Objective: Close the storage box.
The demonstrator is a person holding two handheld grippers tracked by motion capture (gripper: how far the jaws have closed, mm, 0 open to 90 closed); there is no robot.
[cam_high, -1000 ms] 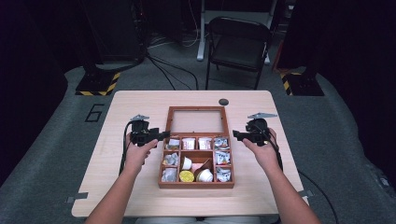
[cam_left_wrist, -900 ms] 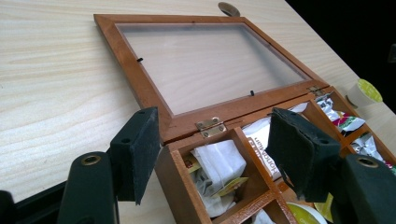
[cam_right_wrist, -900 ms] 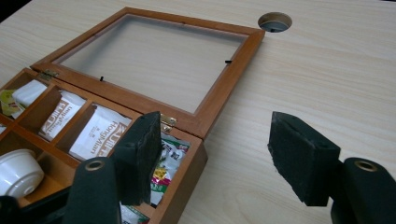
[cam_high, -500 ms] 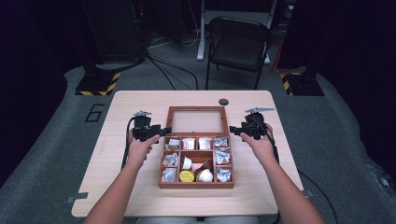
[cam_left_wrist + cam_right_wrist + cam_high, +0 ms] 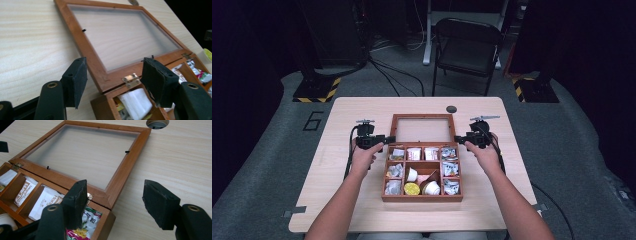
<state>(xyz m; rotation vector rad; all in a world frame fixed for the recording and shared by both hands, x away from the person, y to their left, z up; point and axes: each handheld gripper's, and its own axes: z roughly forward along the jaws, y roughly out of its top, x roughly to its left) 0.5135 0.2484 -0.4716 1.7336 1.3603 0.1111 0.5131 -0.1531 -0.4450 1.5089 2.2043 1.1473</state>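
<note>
A wooden compartment box (image 5: 422,198) holding tea bags and small cups sits mid-table. Its glass-paned lid (image 5: 422,117) lies open flat behind it. My left gripper (image 5: 384,138) is at the left hinge corner. In the left gripper view its jaws (image 5: 115,82) have just been closing and straddle the lid frame (image 5: 85,47) and the brass hinge (image 5: 131,80), pads apart from the wood. My right gripper (image 5: 458,139) is at the right hinge corner. In the right gripper view it (image 5: 120,200) stands open astride the lid's corner (image 5: 125,167), one pad above the tea packets (image 5: 47,197).
A round grommet hole (image 5: 451,109) lies in the table just behind the lid. A black folding chair (image 5: 469,47) stands beyond the far edge. Bare tabletop (image 5: 342,200) stretches to both sides of the box.
Both hands have moved inward toward the lid's hinge corners and a little lower. The left jaws stand closer together than before.
</note>
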